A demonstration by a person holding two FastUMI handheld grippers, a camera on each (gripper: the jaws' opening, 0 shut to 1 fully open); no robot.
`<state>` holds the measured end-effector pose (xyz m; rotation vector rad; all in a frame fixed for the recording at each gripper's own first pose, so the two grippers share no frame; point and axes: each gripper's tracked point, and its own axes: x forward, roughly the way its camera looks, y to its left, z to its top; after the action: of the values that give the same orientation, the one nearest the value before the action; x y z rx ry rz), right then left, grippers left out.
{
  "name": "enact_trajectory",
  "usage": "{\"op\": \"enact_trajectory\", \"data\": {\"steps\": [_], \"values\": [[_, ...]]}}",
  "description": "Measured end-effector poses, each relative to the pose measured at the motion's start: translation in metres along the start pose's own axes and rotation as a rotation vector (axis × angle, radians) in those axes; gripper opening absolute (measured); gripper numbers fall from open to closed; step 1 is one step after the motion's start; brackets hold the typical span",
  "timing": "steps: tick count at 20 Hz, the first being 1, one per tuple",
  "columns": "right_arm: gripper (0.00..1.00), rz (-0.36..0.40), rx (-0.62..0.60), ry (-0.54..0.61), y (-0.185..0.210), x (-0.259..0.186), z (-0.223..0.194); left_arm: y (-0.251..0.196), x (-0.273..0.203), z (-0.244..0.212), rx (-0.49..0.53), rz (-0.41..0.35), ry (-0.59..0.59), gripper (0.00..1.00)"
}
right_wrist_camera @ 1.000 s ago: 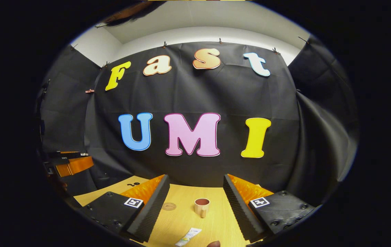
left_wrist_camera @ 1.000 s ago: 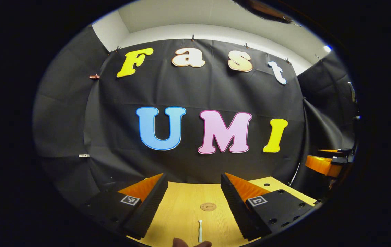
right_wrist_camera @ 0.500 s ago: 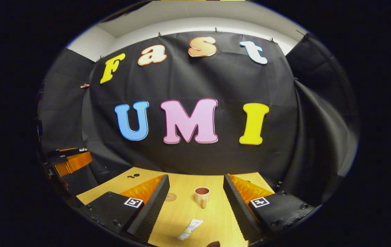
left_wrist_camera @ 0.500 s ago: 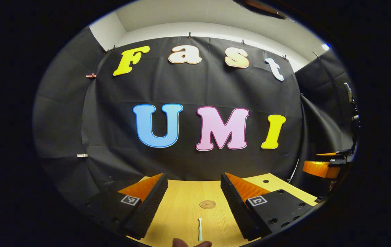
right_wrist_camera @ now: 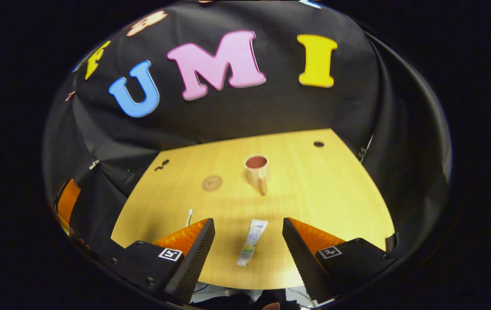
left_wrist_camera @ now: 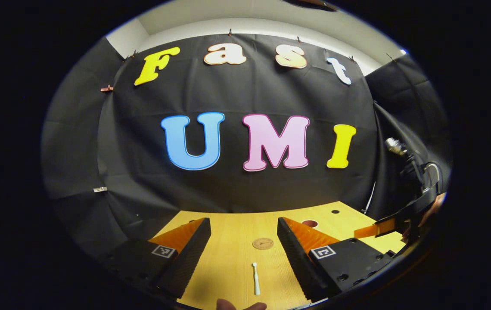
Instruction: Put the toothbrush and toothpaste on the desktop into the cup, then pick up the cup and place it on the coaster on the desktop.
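The right gripper (right_wrist_camera: 248, 234) has been tipped down toward the desk (right_wrist_camera: 323, 189) since 0.5 s ago, so that much more of the wood and far less of the wall is taken in by the right gripper view; its fingers are spread wide and nothing is pinched. The toothpaste (right_wrist_camera: 252, 242) is seen lying flat between the 2 fingers, at 6 o'clock from the cup (right_wrist_camera: 257, 168), untouched. The cup stands upright and empty near the middle of the desk, with the coaster (right_wrist_camera: 212, 183) just off at its 8 o'clock, apart from it. The toothbrush (right_wrist_camera: 190, 216) is glimpsed at 10 o'clock from the toothpaste, beside the left finger. In the left gripper view the left gripper (left_wrist_camera: 244, 245) has been lowered only slightly; it is also spread and empty, with the toothbrush (left_wrist_camera: 255, 279) lying lengthwise between its fingers and the coaster (left_wrist_camera: 263, 243) at 12 o'clock beyond it. The change is judged to mean that the reach for the toothpaste has begun and that neither item has yet been lifted, so all of the task remains
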<state>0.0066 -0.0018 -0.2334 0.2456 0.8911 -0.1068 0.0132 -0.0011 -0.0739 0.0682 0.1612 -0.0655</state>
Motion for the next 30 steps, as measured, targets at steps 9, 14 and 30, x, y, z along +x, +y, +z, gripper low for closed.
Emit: {"op": "enact_trajectory", "data": {"steps": [9,14,30], "values": [[0.98,-0.095,-0.041,0.401,-0.019,0.126,-0.098,0.005,0.021,-0.080,0.039,-0.016,0.175,0.98],[0.98,-0.155,-0.019,0.509,-0.028,0.154,-0.120,0.005,0.043,-0.122,0.047,-0.017,0.292,0.98],[0.38,-0.180,0.108,0.642,-0.030,0.170,-0.149,-0.028,0.119,-0.291,-0.066,-0.065,0.954,0.99]]}}
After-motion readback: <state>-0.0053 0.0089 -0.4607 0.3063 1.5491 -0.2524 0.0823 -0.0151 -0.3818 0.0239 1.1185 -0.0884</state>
